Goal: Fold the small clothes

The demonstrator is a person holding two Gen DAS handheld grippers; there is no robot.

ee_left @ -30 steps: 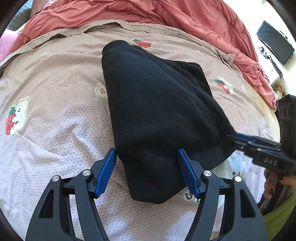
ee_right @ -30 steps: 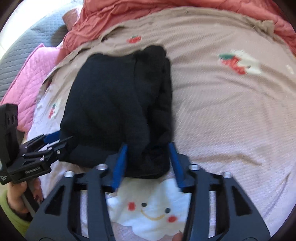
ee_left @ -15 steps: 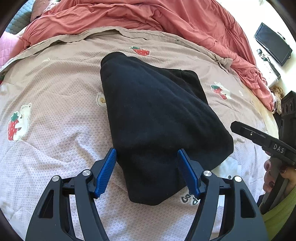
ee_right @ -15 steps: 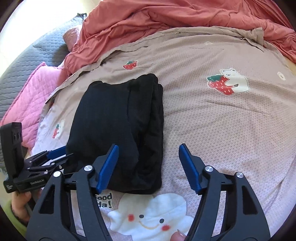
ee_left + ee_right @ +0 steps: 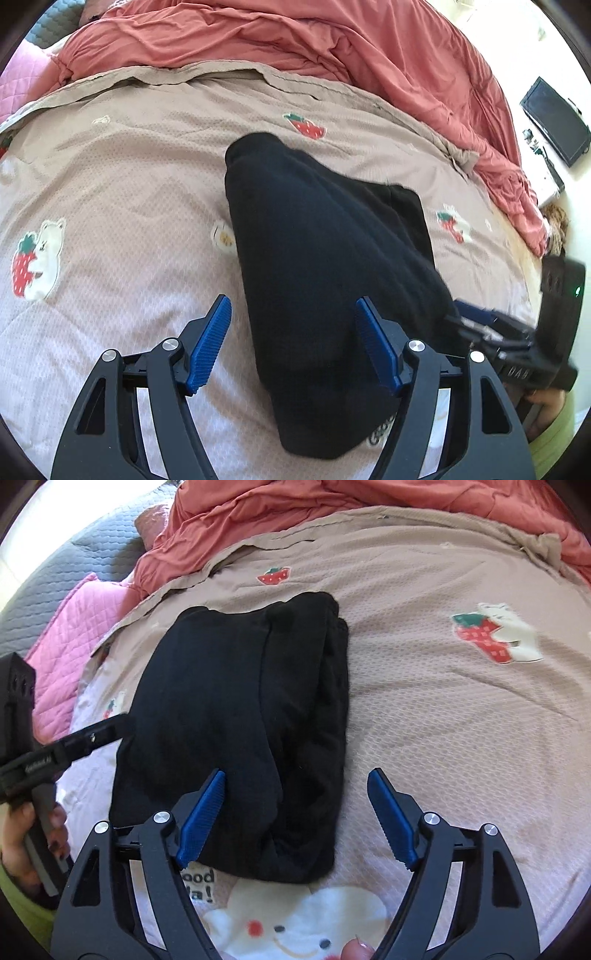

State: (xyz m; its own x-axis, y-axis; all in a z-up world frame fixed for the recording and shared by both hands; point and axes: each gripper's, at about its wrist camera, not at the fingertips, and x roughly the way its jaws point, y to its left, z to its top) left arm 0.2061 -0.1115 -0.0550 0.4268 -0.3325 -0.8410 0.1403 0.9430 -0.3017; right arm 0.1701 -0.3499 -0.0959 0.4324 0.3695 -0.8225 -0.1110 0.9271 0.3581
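A folded black garment (image 5: 321, 266) lies flat on the beige strawberry-print bedspread (image 5: 122, 192). It also shows in the right wrist view (image 5: 240, 716), folded in layers. My left gripper (image 5: 299, 347) is open, its blue pads astride the garment's near corner. My right gripper (image 5: 299, 816) is open and empty, over the garment's near right edge. In the left wrist view the right gripper (image 5: 476, 325) shows at the garment's right edge. In the right wrist view the left gripper (image 5: 107, 734) touches the garment's left edge.
A rumpled salmon duvet (image 5: 295, 40) is bunched along the far side of the bed. A pink quilted pillow (image 5: 70, 638) and a grey quilt (image 5: 88, 554) lie at far left. A dark monitor (image 5: 554, 122) stands off the bed at right.
My right gripper let go of the garment's near edge, opened wide and pulled back. The garment now lies flat. My left gripper stayed open and drew back a little.
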